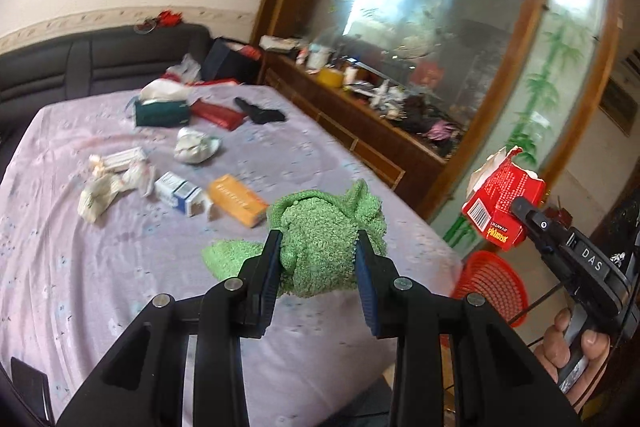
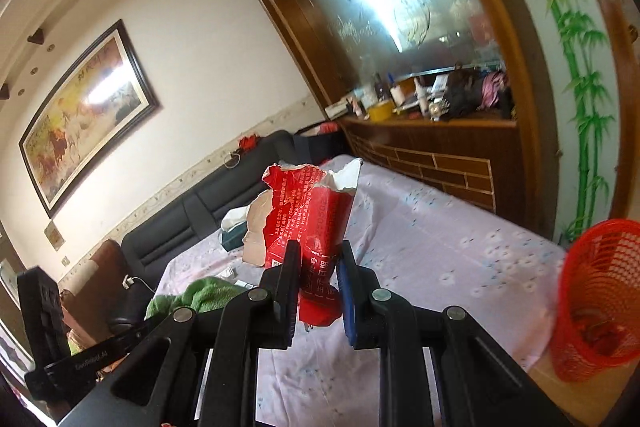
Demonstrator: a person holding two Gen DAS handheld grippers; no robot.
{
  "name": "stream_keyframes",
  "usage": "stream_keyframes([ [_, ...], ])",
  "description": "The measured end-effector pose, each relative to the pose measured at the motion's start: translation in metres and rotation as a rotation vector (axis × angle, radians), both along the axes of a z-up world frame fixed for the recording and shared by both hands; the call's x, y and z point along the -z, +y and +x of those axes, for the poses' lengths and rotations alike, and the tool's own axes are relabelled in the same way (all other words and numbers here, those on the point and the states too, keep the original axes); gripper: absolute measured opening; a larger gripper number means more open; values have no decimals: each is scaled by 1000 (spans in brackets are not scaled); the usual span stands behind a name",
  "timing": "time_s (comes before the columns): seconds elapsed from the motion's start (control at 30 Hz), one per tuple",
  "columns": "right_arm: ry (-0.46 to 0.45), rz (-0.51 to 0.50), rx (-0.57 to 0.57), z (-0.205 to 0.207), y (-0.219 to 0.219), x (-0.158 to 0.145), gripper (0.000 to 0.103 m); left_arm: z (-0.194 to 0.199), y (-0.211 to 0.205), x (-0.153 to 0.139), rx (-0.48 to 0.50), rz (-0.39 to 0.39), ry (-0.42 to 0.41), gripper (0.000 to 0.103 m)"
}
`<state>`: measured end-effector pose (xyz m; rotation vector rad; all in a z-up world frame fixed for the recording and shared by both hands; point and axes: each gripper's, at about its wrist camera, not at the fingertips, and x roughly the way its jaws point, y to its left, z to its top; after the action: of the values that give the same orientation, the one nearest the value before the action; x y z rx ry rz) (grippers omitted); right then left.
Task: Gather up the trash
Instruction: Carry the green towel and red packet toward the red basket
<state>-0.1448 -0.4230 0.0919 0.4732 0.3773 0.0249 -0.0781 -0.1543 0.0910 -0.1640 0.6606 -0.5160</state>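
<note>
My left gripper (image 1: 318, 245) is shut on a fuzzy green cloth (image 1: 320, 227), held up above the lilac bedsheet (image 1: 100, 267). To its right, my right gripper (image 2: 319, 259) is shut on a torn red carton (image 2: 310, 211), lifted off the bed; the same carton (image 1: 500, 203) shows at the right of the left wrist view, with a hand under the tool. A red mesh basket (image 2: 600, 299) stands past the bed's right edge, seen also as the basket (image 1: 492, 279) below the carton. More trash lies on the bed: an orange box (image 1: 238, 201), a blue-white box (image 1: 180, 193), crumpled paper (image 1: 108, 183).
A green tissue box (image 1: 162, 109), a red pack (image 1: 216, 115) and a black item (image 1: 260, 113) lie near the dark headboard (image 1: 100, 59). A cluttered wooden cabinet (image 2: 440, 143) with a large mirror runs along the bed's far side.
</note>
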Motion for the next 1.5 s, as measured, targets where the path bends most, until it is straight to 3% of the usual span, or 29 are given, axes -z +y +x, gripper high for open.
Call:
stream_keyframes([
  [0.27, -84, -17, 67, -65, -15, -21, 19, -35, -27, -24, 85, -2, -66, 33],
  [0.93, -136, -12, 317, -177, -72, -32, 19, -81, -114, -49, 374, -28, -117, 33],
  [1.5, -93, 23, 486, -207, -124, -12, 19, -71, -210, -37, 557, -26, -72, 33],
])
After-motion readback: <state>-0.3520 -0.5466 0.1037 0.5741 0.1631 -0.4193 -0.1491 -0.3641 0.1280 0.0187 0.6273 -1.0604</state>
